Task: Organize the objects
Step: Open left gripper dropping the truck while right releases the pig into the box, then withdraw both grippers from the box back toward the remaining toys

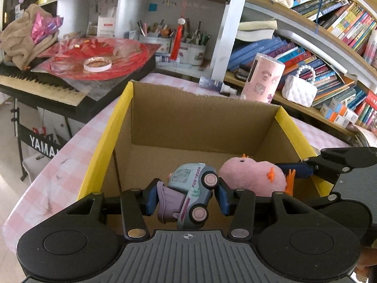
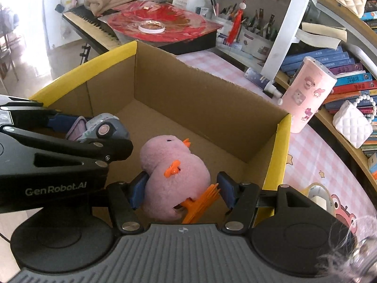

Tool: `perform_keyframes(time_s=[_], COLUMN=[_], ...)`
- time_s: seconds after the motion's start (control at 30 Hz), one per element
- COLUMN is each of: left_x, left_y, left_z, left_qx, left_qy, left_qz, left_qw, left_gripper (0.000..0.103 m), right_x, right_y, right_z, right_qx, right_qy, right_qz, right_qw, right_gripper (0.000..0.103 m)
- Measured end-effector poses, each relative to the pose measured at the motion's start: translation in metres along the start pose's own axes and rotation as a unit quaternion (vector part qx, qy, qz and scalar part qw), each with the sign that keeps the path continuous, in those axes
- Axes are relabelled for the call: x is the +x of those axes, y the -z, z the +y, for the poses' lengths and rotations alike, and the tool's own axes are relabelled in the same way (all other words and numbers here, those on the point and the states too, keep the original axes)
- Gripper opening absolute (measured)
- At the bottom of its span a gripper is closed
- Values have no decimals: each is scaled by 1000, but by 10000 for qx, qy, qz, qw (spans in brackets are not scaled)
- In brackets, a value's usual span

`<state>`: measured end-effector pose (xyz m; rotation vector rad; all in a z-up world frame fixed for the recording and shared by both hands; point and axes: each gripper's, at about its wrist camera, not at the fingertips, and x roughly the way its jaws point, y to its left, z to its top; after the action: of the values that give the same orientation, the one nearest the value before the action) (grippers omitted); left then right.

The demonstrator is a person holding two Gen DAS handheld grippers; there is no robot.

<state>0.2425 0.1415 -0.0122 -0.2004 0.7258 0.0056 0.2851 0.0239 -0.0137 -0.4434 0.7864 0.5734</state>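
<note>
An open cardboard box (image 1: 205,118) with yellow rim flaps stands on the pink checked table; it also shows in the right wrist view (image 2: 188,89). My left gripper (image 1: 186,198) is shut on a pale blue and purple toy truck (image 1: 190,198), held tilted over the box's near edge. The truck also shows at the left of the right wrist view (image 2: 103,127). My right gripper (image 2: 180,191) holds a pink plush chick (image 2: 174,176) with orange feet over the box; its left pad touches the plush, its right pad is at the feet. The plush shows to the right of the truck (image 1: 254,172).
A pink cylinder (image 2: 306,94) and a small bottle (image 2: 261,80) stand beyond the box's far right corner. A white quilted purse (image 2: 353,122) sits by the bookshelf (image 1: 329,54). A keyboard (image 1: 47,87) with a red sheet and tape roll lies to the left.
</note>
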Motion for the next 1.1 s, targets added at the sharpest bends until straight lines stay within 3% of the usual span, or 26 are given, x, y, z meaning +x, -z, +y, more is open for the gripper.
perform_keyframes(time_s=[0.13, 0.33, 0.5, 0.63, 0.73, 0.83, 1.1], left_x=[-17, -69, -109, -133, -145, -151, -161], left_y=[-2, -3, 8, 25, 45, 67, 106], left_z=[-3, -8, -6, 0, 7, 13, 17], left_qx=[72, 55, -18, -102, -193, -238, -67], left_qy=[73, 59, 3, -93, -181, -250, -327], left_qz=[-294, -1041, -1529, -1750, -1783, -1571, -959], left_qw=[9995, 9945, 9882, 9845, 9836, 9870, 9948], left_gripper=[60, 78, 92, 96, 97, 97, 97], right_x=[-9, -45, -92, -124, -140, -150, -157], right_y=[2, 8, 20, 36, 57, 83, 127], right_z=[3, 6, 13, 24, 39, 61, 89], right_qx=[58, 350, 809, 1123, 1290, 1291, 1440], right_qy=[196, 324, 480, 690, 901, 1209, 1583], right_qz=[-298, -915, -1581, -1920, -2006, -2000, -1367], right_qw=[9993, 9947, 9829, 9725, 9670, 9637, 9672], right_gripper=[80, 83, 87, 92, 94, 94, 95])
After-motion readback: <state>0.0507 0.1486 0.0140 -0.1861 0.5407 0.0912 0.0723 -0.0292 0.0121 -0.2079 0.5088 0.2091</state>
